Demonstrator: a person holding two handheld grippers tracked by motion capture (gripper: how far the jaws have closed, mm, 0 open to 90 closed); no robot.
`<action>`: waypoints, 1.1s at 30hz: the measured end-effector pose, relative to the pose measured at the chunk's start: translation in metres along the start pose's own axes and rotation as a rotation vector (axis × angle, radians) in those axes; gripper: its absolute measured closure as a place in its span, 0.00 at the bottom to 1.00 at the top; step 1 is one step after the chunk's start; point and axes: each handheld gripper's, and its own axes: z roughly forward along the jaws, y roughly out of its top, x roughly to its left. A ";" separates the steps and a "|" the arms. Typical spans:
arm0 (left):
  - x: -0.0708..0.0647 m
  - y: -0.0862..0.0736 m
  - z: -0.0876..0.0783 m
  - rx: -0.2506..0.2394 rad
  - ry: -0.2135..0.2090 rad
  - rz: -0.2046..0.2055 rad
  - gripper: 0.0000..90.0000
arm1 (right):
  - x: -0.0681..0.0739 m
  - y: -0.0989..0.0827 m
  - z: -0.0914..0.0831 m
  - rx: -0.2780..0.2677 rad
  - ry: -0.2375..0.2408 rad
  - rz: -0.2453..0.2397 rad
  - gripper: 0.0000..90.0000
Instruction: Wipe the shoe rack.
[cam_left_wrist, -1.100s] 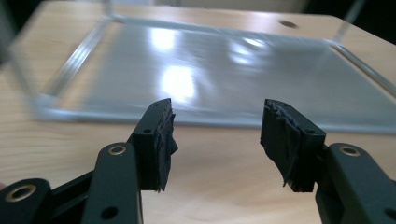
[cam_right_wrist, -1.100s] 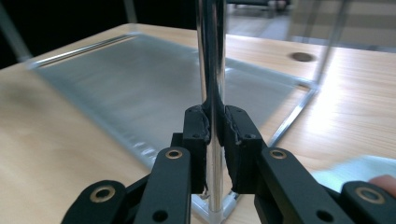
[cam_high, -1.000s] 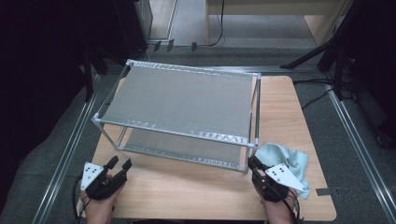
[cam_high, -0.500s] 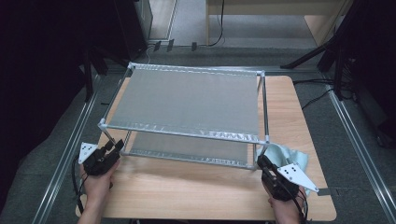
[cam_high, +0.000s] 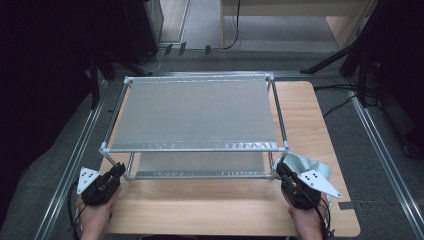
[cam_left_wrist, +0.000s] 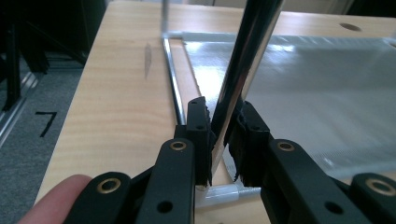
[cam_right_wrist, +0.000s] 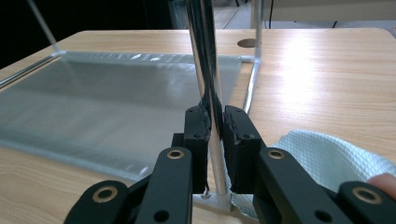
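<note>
Two-tier metal rack (cam_high: 200, 112) gripped at both near legs.
Left tongs (cam_left_wrist: 223, 135) just closed, pinching near-left leg (cam_left_wrist: 238, 70); right tongs (cam_right_wrist: 215, 135) pinch near-right leg (cam_right_wrist: 205, 70), near counter (cam_high: 200, 210) front edge.

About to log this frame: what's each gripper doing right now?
Left gripper: jaws just closed, shut on the rack's front left post.
Right gripper: shut on the front right post.
</note>
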 end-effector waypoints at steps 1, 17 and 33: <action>0.001 -0.004 -0.011 0.017 -0.052 -0.020 0.87 | 0.000 0.003 0.003 0.001 -0.005 -0.005 0.90; -0.006 -0.008 -0.033 -0.022 -0.073 -0.025 0.76 | -0.043 0.020 -0.029 -0.049 0.036 0.046 0.50; -0.006 -0.009 -0.034 -0.044 -0.079 -0.008 0.79 | -0.084 -0.019 -0.011 0.233 -0.271 0.147 0.86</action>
